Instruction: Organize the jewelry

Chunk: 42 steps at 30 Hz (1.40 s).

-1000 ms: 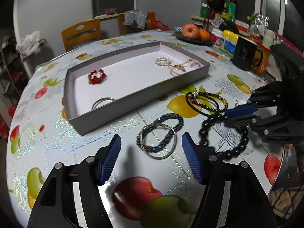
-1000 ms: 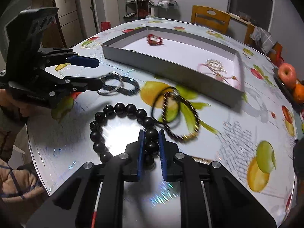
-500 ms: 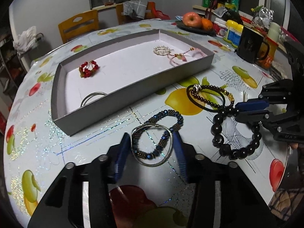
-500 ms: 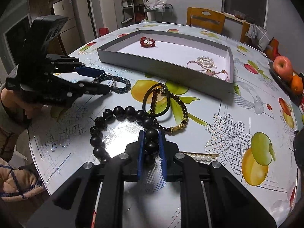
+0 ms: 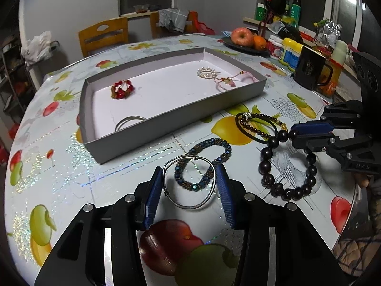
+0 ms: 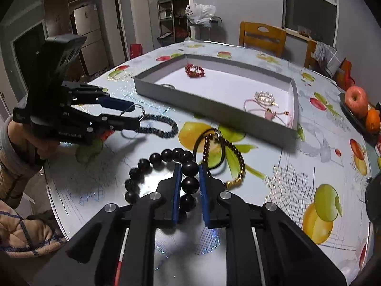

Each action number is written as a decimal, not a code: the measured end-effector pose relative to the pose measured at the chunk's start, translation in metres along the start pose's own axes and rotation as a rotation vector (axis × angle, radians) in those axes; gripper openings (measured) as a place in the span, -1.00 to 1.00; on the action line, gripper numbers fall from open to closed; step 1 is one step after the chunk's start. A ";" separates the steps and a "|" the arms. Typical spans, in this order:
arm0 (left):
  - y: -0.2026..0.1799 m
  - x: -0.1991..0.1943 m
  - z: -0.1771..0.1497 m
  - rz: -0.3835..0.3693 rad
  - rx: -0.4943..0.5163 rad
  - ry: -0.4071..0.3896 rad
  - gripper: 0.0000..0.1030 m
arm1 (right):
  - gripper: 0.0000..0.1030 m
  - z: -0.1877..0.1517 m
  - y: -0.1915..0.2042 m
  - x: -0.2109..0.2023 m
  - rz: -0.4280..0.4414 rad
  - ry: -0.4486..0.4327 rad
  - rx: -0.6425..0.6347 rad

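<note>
grippers on a fruit-print table (image 5: 59,143): left gripper (image 5: 189,182) clamps a wire bangle (image 5: 190,183); right gripper (image 6: 188,178) pinches a black bead bracelet (image 6: 190,168).

Four bracelets (image 5: 202,163) on the table (image 5: 59,157) before the tray (image 5: 181,121)

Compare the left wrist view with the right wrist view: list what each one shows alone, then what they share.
Only the left wrist view shows the black mug and the yellow-lidded jars. Only the right wrist view shows the tall refrigerator and the open metal shelving unit. Both show the shallow grey cardboard tray, the red beaded bracelet inside it, and the large black bead bracelet gripped by the right gripper.
</note>
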<state>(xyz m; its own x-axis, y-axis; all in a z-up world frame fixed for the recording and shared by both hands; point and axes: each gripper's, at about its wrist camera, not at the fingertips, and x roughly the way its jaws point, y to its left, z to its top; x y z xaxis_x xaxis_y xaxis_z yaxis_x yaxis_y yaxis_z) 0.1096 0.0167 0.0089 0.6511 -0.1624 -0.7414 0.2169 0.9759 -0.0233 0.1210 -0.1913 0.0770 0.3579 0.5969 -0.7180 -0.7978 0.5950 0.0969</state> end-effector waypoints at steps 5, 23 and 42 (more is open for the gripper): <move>0.005 -0.010 0.003 0.006 -0.006 -0.023 -0.09 | -0.72 0.011 0.000 -0.004 0.013 -0.042 0.017; 0.008 -0.025 0.031 0.034 -0.009 -0.094 -0.09 | -0.72 0.057 0.003 -0.034 0.003 -0.165 -0.007; 0.035 -0.019 0.097 0.077 -0.015 -0.173 -0.09 | -0.72 0.120 -0.024 -0.030 -0.086 -0.271 -0.019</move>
<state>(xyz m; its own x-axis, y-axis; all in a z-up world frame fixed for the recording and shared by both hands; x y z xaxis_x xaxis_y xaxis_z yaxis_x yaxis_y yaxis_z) 0.1750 0.0395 0.0875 0.7811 -0.1087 -0.6149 0.1518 0.9883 0.0180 0.1877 -0.1591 0.1785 0.5391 0.6683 -0.5127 -0.7671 0.6409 0.0289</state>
